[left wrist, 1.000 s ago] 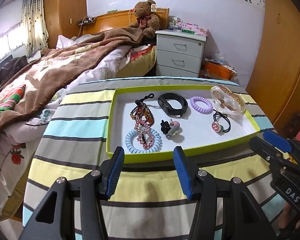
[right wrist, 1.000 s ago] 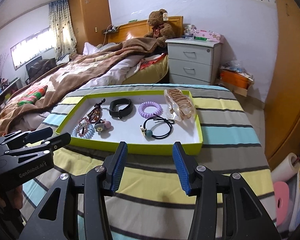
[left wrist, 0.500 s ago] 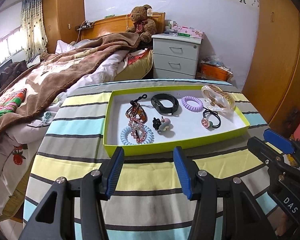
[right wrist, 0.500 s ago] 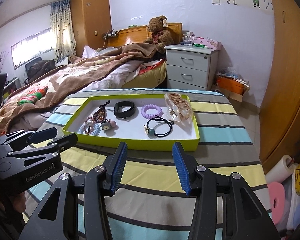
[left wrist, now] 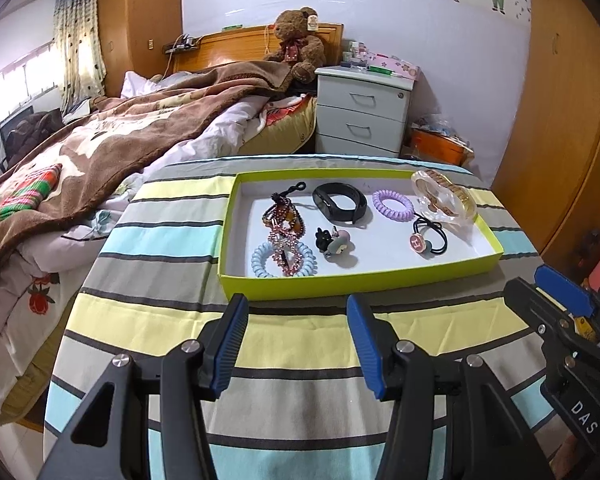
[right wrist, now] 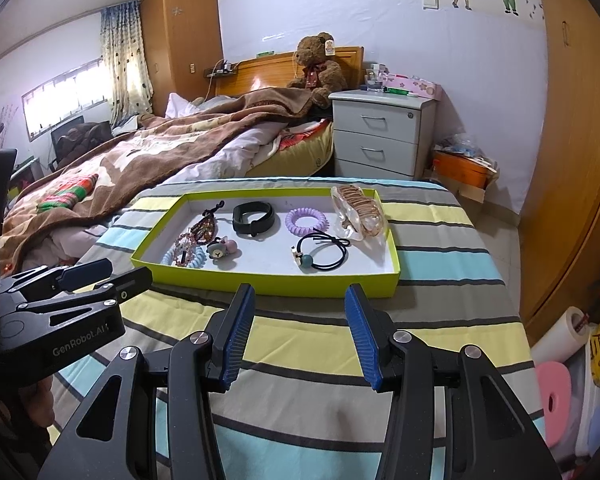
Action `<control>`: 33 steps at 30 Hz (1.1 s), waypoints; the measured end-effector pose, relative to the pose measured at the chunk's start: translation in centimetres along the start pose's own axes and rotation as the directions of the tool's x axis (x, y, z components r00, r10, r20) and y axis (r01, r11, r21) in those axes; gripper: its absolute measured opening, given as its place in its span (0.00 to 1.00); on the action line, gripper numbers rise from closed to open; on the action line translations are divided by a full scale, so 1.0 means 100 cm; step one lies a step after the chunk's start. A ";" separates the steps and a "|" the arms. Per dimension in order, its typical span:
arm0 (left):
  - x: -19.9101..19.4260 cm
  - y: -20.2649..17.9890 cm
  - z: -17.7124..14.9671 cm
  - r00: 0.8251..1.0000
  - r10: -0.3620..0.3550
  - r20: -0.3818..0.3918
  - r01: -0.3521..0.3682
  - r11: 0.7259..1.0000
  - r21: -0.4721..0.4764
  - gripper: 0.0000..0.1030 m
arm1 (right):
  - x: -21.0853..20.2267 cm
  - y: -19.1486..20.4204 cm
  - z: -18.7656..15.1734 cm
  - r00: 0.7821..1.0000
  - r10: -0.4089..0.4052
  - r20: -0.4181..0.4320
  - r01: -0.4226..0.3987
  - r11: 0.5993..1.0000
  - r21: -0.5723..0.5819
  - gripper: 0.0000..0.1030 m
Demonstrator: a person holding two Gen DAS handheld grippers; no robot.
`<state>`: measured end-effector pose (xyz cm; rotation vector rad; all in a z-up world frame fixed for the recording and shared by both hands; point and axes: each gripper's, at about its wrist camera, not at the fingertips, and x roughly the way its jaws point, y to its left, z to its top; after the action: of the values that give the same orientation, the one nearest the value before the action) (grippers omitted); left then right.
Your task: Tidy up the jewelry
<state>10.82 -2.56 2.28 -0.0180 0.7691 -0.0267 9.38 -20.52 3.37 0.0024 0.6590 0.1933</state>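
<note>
1. In the left wrist view, the left gripper (left wrist: 296, 340) is being held above the striped cloth of the table (left wrist: 300, 332), with its jaws standing partly apart and nothing being gripped between them.
2. Just beyond its fingertips, a shallow green tray (left wrist: 340, 280) is lying on the table, and the jewelry is being kept inside it.
3. At the tray's near left, a pale blue spiral band (left wrist: 262, 260) is being overlapped by a pink beaded piece (left wrist: 284, 240).
4. A black wristband (left wrist: 340, 202) is lying toward the far wall, with a purple spiral band (left wrist: 392, 204) just beside it.
5. A small cartoon hair clip (left wrist: 336, 242) is sitting near the middle, and a black hair tie with a round charm (left wrist: 428, 238) is lying to the right.
6. A clear packet of gold-coloured pieces (left wrist: 444, 198) is leaning in the far right corner.
7. The right gripper (left wrist: 556, 300) is being seen at the right edge, beside the tray.
8. In the right wrist view, the right gripper (right wrist: 300, 328) is being held over the table (right wrist: 300, 344), jaws partly apart and gripping nothing.
9. The tray (right wrist: 268, 282) is lying just ahead of it, with the same pieces spread inside.
10. The left gripper (right wrist: 100, 276) is being seen at the left edge, near the tray's near left corner and not touching it.
</note>
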 end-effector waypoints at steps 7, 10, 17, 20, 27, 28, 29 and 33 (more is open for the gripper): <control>-0.003 -0.001 0.001 1.000 0.007 0.013 -0.007 1.000 0.004 0.52 | -0.002 0.000 0.000 1.000 0.001 0.001 -0.001 1.000 0.004 0.46; -0.003 -0.001 0.001 1.000 0.007 0.009 -0.007 1.000 0.010 0.52 | -0.003 0.002 0.000 1.000 0.000 -0.003 0.000 1.000 0.003 0.46; -0.003 -0.001 0.000 1.000 0.011 0.013 -0.011 1.000 0.008 0.52 | -0.004 0.002 -0.001 1.000 0.005 -0.006 -0.005 1.000 0.004 0.46; -0.003 0.000 0.000 1.000 0.011 0.014 -0.012 1.000 0.006 0.52 | -0.004 0.003 -0.001 1.000 0.006 -0.005 -0.006 1.000 0.004 0.46; -0.003 0.000 0.000 1.000 0.012 0.011 -0.012 1.000 0.010 0.52 | -0.004 0.003 -0.001 1.000 0.006 -0.006 -0.006 1.000 0.005 0.46; -0.003 0.000 0.000 1.000 0.012 0.011 -0.012 1.000 0.009 0.52 | -0.004 0.003 -0.001 1.000 0.005 -0.007 -0.004 1.000 0.006 0.46; -0.003 0.000 0.000 1.000 0.011 0.010 -0.011 1.000 0.010 0.52 | -0.003 0.004 -0.001 1.000 0.004 -0.007 -0.004 1.000 0.008 0.46; -0.002 -0.001 0.000 1.000 0.011 0.008 -0.011 1.000 0.010 0.52 | -0.003 0.004 -0.001 1.000 0.004 -0.007 -0.004 1.000 0.008 0.46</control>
<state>10.68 -2.62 2.39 -0.0045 0.7615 -0.0202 9.02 -20.23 3.48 0.0109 0.6671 0.1949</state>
